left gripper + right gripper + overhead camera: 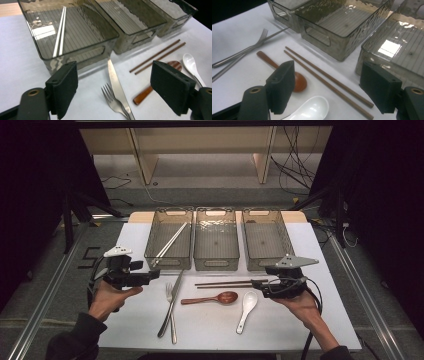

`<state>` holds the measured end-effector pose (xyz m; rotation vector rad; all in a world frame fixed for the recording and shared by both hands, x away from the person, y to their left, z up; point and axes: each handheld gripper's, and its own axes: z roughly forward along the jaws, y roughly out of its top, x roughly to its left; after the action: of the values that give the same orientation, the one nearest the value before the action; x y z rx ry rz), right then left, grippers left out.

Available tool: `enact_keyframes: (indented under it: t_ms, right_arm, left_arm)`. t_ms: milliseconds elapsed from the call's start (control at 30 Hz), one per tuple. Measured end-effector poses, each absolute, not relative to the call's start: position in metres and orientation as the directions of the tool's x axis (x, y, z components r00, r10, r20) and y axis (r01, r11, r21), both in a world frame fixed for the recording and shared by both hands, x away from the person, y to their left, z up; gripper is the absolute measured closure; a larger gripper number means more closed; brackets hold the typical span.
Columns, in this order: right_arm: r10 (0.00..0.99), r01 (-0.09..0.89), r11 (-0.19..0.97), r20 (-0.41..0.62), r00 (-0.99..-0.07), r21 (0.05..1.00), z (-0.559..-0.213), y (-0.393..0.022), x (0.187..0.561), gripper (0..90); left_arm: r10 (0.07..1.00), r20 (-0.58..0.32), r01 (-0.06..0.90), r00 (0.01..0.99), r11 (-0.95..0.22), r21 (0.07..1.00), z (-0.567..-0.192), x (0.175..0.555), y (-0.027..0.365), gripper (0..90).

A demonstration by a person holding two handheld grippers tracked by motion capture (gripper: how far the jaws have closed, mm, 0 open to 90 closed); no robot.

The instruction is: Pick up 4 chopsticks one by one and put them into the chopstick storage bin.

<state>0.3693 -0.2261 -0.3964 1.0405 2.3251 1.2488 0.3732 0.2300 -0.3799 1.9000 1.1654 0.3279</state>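
Both grippers, left [152,275] and right [256,282], spread, holding nothing. Brown chopsticks [225,283] lie at nine o'clock of the right. Risk: thin sticks rolling, one slipping from the pinch.

One mark can be read: a dark figure [90,257] on the grey floor left of the table, in the high view, which looks like a "5", though at this distance it may equally be an "S". The bins, cutlery and grippers carry no lettering that can be made out.
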Motion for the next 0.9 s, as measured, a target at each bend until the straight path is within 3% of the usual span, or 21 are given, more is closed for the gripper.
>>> enact_keyframes:
  t_ms: [900]
  right_arm:
    - [0.656,0.482,0.552,0.003,-0.755,0.681,-0.410,-0.203,0.418,33.0]
  left_arm:
    - [0.806,-0.167,0.528,0.567,-0.201,0.825,-0.389,0.326,0.226,19.7]
